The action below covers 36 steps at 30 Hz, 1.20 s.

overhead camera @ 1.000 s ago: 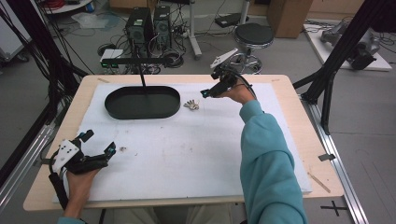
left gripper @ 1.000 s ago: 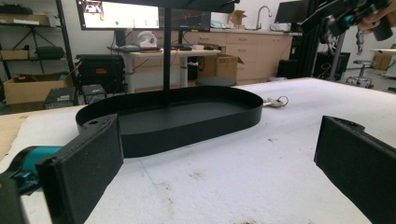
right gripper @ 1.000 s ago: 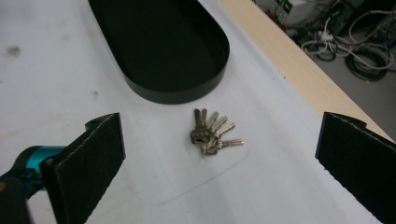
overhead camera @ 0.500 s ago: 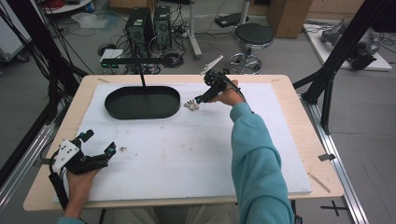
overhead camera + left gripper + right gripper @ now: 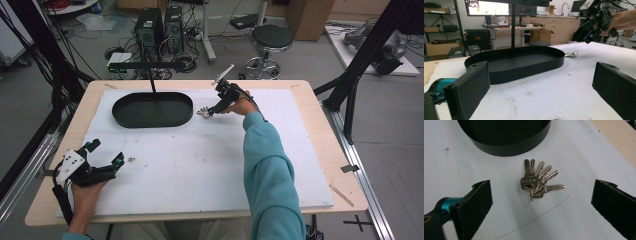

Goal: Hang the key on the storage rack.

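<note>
A bunch of several silver keys [image 5: 537, 180] lies fanned on the white sheet, just right of the black oval tray [image 5: 152, 111]. In the high view the keys [image 5: 204, 112] sit directly under my right gripper [image 5: 214, 110], which hovers over them, open, its jaws wide on either side with nothing between them. My left gripper [image 5: 105, 159] rests open near the table's front left corner, pointing toward the tray [image 5: 524, 62]. Far off in the left gripper view I see the keys [image 5: 571, 54] and the right gripper [image 5: 596, 23] above them.
A black post [image 5: 151, 80] with a crossbar stands behind the tray. The white sheet [image 5: 200, 165] carries small dirt marks and a pencilled outline near the keys. Bare wood rims the table [image 5: 320, 125]. Computers, a stool and cables lie beyond the far edge.
My right gripper has moved left and down from above the sheet's far edge until it hangs over the keys. The left gripper has stayed put.
</note>
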Each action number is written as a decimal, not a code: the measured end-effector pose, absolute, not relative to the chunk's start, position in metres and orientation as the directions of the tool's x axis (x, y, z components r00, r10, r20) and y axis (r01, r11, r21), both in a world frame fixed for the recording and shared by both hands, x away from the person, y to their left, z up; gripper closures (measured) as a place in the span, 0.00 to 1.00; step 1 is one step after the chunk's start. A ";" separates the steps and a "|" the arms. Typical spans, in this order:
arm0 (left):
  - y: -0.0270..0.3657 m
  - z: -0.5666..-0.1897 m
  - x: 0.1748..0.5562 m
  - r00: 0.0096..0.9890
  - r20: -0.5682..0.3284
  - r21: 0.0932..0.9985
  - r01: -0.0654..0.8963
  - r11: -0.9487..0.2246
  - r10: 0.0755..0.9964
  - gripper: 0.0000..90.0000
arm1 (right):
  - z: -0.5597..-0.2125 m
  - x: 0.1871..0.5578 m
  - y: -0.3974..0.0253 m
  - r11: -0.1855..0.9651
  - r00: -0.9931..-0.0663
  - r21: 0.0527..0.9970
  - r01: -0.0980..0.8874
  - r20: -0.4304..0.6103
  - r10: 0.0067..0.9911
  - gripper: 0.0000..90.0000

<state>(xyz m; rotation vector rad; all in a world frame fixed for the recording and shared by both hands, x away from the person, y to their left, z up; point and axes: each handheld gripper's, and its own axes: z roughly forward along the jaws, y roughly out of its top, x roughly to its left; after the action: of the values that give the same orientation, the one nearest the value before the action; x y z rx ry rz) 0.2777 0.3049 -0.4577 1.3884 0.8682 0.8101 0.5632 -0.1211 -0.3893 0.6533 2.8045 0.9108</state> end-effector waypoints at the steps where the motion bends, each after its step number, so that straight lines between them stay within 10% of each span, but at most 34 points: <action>1: 0.305 -0.458 0.278 0.469 -0.037 0.999 0.022 0.030 0.882 0.02 | -0.392 0.564 -0.119 0.733 -0.902 0.577 0.361 0.015 0.432 0.05; 36: 0.305 -0.458 0.278 0.471 -0.037 0.999 0.023 0.029 0.881 0.02 | -0.409 0.571 -0.113 0.753 -0.889 0.505 0.422 0.067 0.453 0.66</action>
<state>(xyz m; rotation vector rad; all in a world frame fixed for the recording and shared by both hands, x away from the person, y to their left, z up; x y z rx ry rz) 0.2777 0.3049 -0.4578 1.3887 0.8669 0.8099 0.5705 -0.1133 -0.4092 0.7203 2.8854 0.8087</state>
